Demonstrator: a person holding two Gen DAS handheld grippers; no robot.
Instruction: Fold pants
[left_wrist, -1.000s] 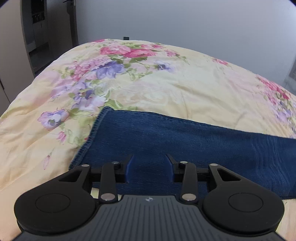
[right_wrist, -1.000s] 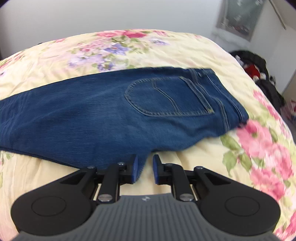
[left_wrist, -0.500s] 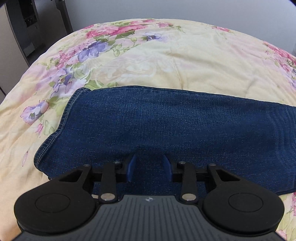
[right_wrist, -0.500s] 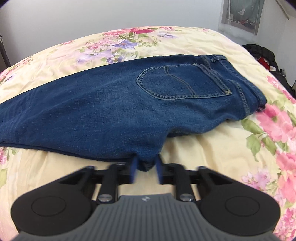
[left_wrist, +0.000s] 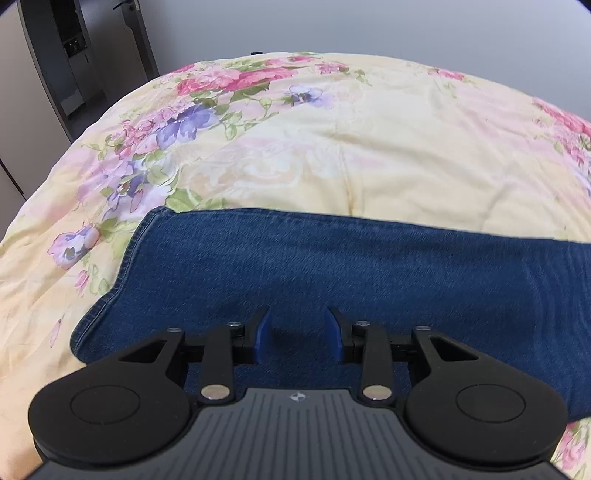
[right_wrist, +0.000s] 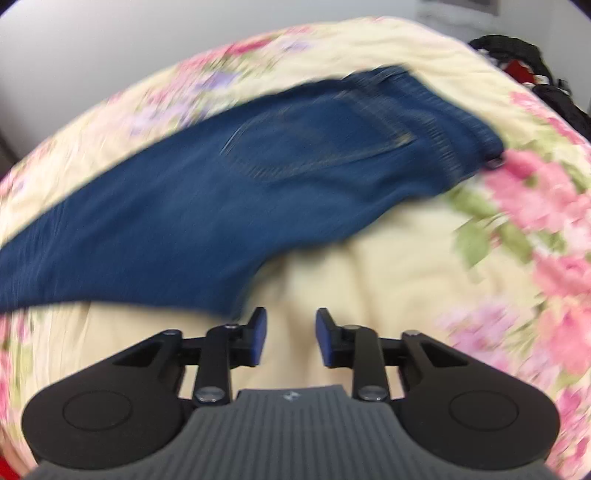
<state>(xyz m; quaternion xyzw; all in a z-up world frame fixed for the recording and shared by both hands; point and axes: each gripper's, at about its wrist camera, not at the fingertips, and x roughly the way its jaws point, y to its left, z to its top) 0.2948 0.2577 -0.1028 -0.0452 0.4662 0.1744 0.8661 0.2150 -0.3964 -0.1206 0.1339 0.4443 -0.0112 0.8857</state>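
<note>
Blue jeans (left_wrist: 332, 266) lie flat on a floral bedspread (left_wrist: 332, 147), folded lengthwise. The left wrist view shows the leg end with its hem at the left. My left gripper (left_wrist: 297, 338) is open, its blue fingertips just above the denim near the leg's near edge. The right wrist view is blurred; it shows the seat and back pocket (right_wrist: 314, 147) with the waistband at the upper right. My right gripper (right_wrist: 290, 334) is open and empty over bare bedspread, just right of the jeans' (right_wrist: 184, 221) near edge.
The bedspread (right_wrist: 369, 277) fills both views. A dark cabinet or door frame (left_wrist: 74, 55) stands beyond the bed's left side. A dark pile of clothing (right_wrist: 535, 66) lies off the bed at the far right. A pale wall is behind.
My right gripper let go of the jeans' crotch edge, opened and moved to the right off the denim. My left gripper opened wider over the leg.
</note>
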